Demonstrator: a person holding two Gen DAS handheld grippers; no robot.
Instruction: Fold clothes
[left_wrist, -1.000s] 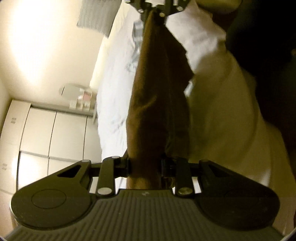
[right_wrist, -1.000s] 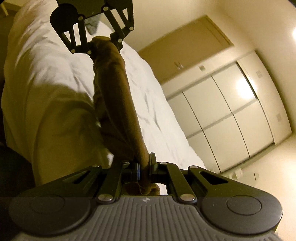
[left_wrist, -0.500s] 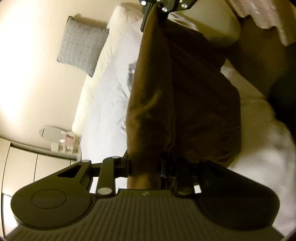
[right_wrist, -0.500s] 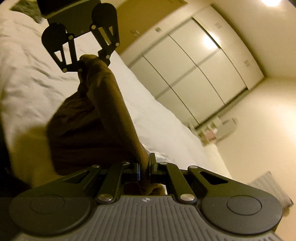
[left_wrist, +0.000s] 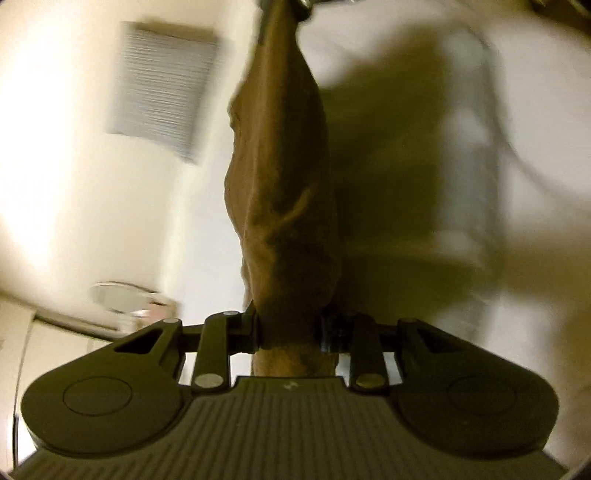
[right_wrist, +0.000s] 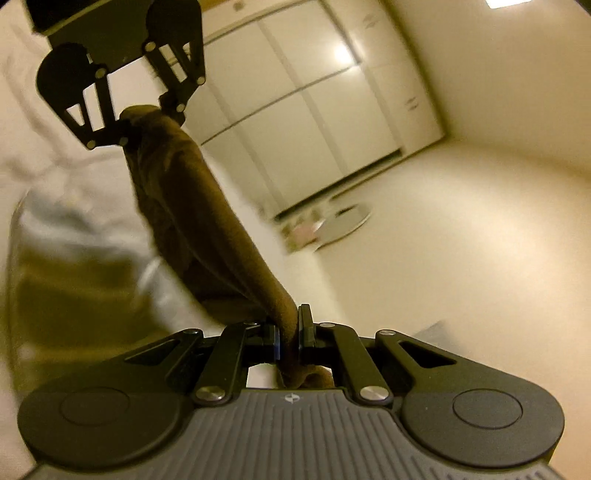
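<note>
A brown garment (left_wrist: 284, 192) is stretched taut between my two grippers, held in the air over a white bed (left_wrist: 424, 122). My left gripper (left_wrist: 288, 332) is shut on one end of it. My right gripper (right_wrist: 290, 338) is shut on the other end of the brown garment (right_wrist: 192, 206). In the right wrist view the left gripper (right_wrist: 142, 122) shows at upper left, clamped on the cloth. In the left wrist view only a bit of the right gripper (left_wrist: 291, 3) shows at the top edge. The garment's shadow falls on the bed.
A grey striped pillow (left_wrist: 162, 92) lies at the head of the bed. A round white side table (right_wrist: 347, 221) with small items stands by the wall. White wardrobe doors (right_wrist: 306, 110) fill the far wall. The view is motion-blurred.
Both grippers have swung with the garment. It hung wide half a second ago and now looks like a narrow taut band. The pillow and side table have shifted in view.
</note>
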